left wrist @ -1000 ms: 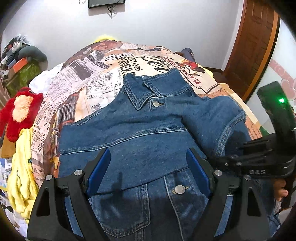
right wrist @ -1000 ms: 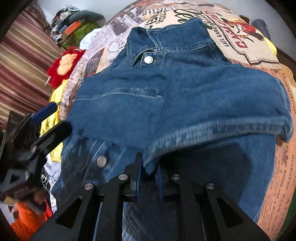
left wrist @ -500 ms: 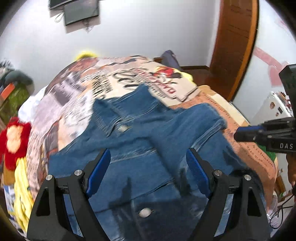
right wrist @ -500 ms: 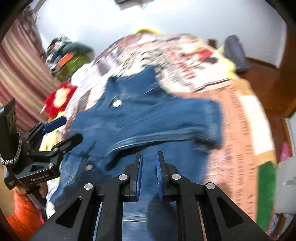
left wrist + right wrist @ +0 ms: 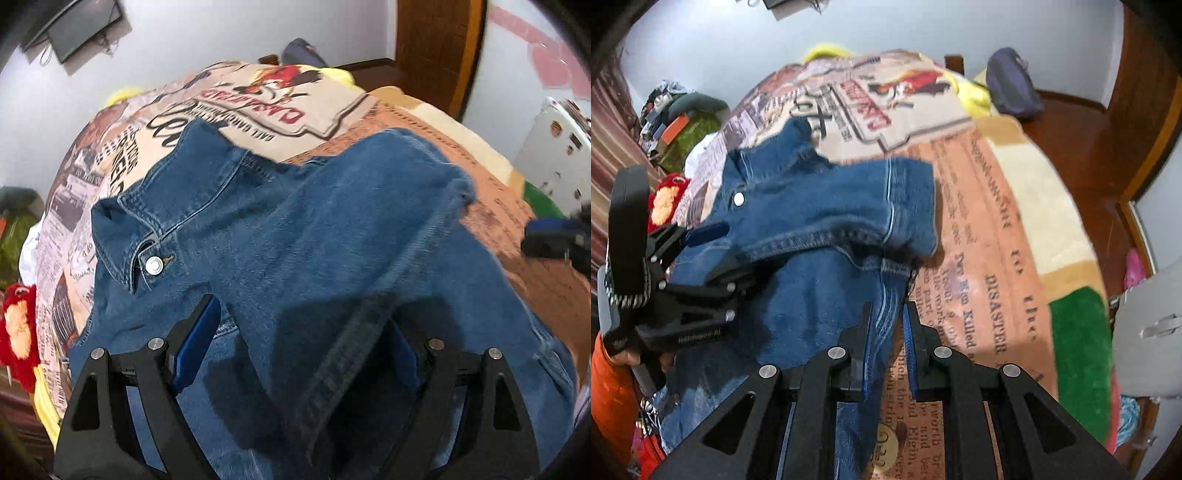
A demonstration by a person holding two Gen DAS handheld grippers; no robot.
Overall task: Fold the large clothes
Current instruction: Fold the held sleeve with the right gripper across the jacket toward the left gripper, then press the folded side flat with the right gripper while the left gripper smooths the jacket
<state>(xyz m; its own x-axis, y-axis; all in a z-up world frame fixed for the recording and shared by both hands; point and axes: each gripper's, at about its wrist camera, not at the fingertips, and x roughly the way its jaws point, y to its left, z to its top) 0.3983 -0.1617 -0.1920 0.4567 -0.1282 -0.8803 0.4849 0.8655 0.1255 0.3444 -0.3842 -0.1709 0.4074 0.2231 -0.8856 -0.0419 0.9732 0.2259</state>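
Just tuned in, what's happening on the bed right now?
A person is folding a denim jacket spread on the bed's newspaper-print blanket, with tongs in each hand. One sleeve already lies folded across the chest. The right tongs are shut on the jacket's side edge near the blanket. The left tongs stand wide open above the folded sleeve, with denim between the pads but nothing clamped. The collar button is fastened.
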